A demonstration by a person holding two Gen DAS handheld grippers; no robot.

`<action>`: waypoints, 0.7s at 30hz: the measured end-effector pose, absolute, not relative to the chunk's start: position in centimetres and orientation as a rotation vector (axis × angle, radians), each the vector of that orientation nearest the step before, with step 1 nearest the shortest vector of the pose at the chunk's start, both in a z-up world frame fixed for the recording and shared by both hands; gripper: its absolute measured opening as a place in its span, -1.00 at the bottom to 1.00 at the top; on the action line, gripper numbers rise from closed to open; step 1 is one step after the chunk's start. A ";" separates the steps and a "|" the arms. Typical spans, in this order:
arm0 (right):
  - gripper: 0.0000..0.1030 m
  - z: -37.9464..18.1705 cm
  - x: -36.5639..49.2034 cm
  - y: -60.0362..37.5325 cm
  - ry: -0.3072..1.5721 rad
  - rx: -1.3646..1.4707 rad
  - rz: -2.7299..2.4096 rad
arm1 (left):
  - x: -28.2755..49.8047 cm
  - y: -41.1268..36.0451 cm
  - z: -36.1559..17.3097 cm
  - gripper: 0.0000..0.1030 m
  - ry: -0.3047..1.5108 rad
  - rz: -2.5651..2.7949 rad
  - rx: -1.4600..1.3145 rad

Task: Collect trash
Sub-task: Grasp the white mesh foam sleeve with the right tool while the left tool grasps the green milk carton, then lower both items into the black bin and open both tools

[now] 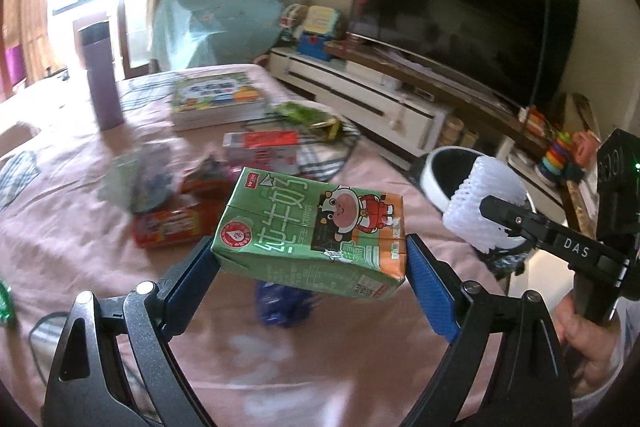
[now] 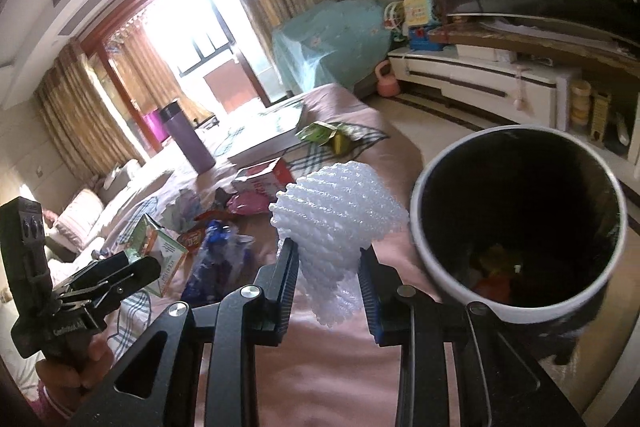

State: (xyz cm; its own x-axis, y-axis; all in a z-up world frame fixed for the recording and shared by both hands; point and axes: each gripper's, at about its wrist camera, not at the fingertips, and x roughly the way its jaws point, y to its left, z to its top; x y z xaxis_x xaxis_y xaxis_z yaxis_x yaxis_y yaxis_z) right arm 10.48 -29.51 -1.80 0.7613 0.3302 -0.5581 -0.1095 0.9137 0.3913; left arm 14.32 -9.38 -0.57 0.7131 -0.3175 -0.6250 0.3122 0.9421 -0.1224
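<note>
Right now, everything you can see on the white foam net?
The white foam net is a soft mesh sleeve of knitted-looking foam strands, tube-shaped and bulging at the top. It stands roughly upright, pinched at its lower part between the right gripper fingers, lifted off the pink cloth, just left of the bin.

The milk carton (image 1: pixel 316 239) sits crosswise between the left gripper (image 1: pixel 312 267) pads, above the counter (image 1: pixel 80 251). Right of it the foam net (image 2: pixel 340 227) is pinched in the right gripper (image 2: pixel 328 267), just beside the bin (image 2: pixel 516 219). Behind lie wrappers (image 1: pixel 172 223), then books (image 1: pixel 218 101) and a flask (image 1: pixel 100 79).
</note>
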 end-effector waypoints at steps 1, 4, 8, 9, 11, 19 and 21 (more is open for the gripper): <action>-0.42 -1.8 10.4 -29.9 0.664 0.352 0.238 | 14.4 -9.9 -0.6 0.79 0.696 -0.358 -0.003; -0.42 -1.8 10.0 -31.7 0.659 0.369 0.205 | 14.7 -12.1 -0.5 0.79 0.701 -0.395 0.018; -0.41 -1.9 9.6 -33.5 0.654 0.382 0.169 | 15.1 -14.7 -0.7 0.79 0.712 -0.435 0.043; -0.41 -1.9 9.5 -34.0 0.654 0.385 0.159 | 15.3 -15.5 -0.8 0.79 0.715 -0.446 0.051; -0.41 -2.0 9.5 -35.0 0.655 0.392 0.141 | 15.5 -16.7 -0.9 0.79 0.718 -0.460 0.066; -0.39 -2.1 9.7 -37.8 0.661 0.399 0.089 | 16.9 -20.9 -1.2 0.79 0.730 -0.508 0.110; -0.39 -2.2 10.0 -38.5 0.666 0.401 0.080 | 17.3 -22.0 -1.2 0.79 0.731 -0.519 0.121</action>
